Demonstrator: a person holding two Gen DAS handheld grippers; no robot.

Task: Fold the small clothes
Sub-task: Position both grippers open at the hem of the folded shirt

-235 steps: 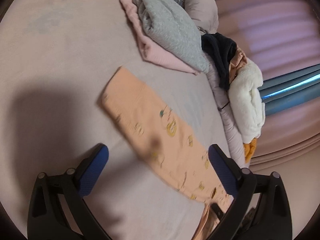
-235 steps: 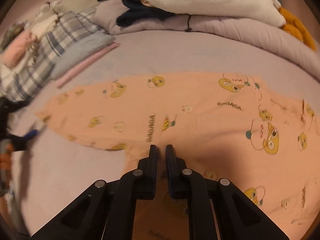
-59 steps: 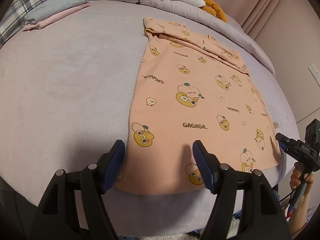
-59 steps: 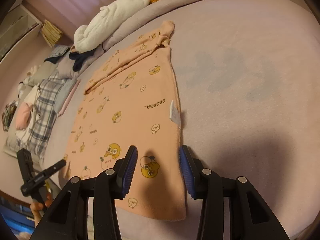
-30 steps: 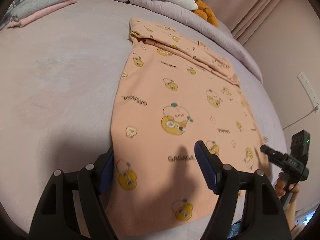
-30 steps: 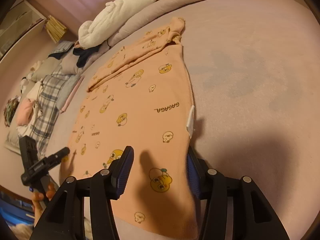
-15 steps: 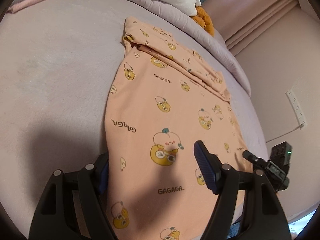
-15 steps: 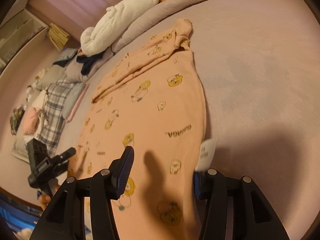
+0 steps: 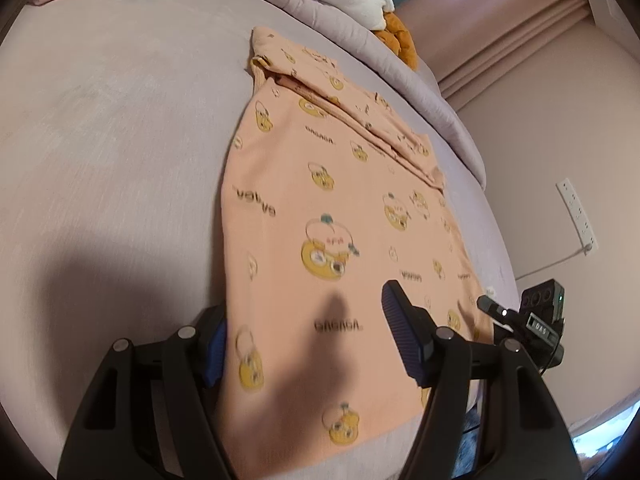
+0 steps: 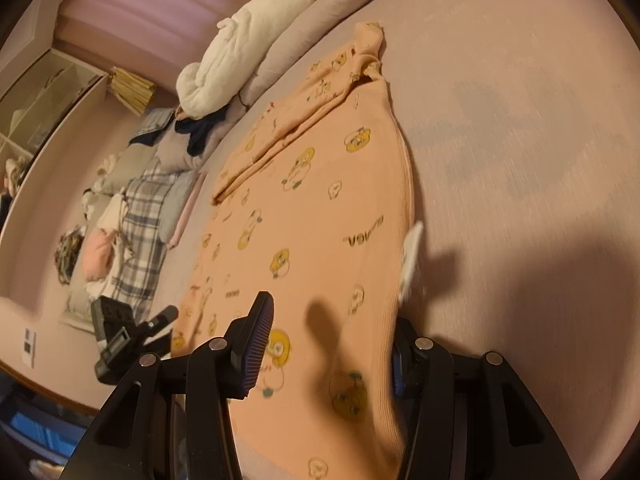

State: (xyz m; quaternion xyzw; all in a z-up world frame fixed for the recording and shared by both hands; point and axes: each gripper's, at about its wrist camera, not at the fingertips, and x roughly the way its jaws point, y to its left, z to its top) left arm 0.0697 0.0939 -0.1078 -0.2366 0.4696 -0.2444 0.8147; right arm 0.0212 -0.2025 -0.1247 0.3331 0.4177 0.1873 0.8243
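Observation:
A peach child's shirt (image 9: pixel 320 208) with yellow cartoon prints lies flat on the lilac bed, sleeves folded across its far end; it also shows in the right wrist view (image 10: pixel 320 208). My left gripper (image 9: pixel 304 340) is open, low at the shirt's left side edge near the hem, with its left finger at that edge and its right finger over the cloth. My right gripper (image 10: pixel 332 340) is open at the shirt's right side edge, straddling it just below a white care label (image 10: pixel 411 256). Each gripper shows in the other's view.
Lilac bed surface (image 9: pixel 100 140) spreads left of the shirt. A rolled duvet with a white fleece (image 10: pixel 240 52) and an orange plush (image 9: pixel 398 38) borders the far side. Folded clothes and a plaid item (image 10: pixel 144 216) lie at the far end. A wall socket (image 9: pixel 578 216) is at right.
Both grippers have moved forward and down along the shirt's side edges from the hem. Their fingers now straddle the edges; jaws stay open.

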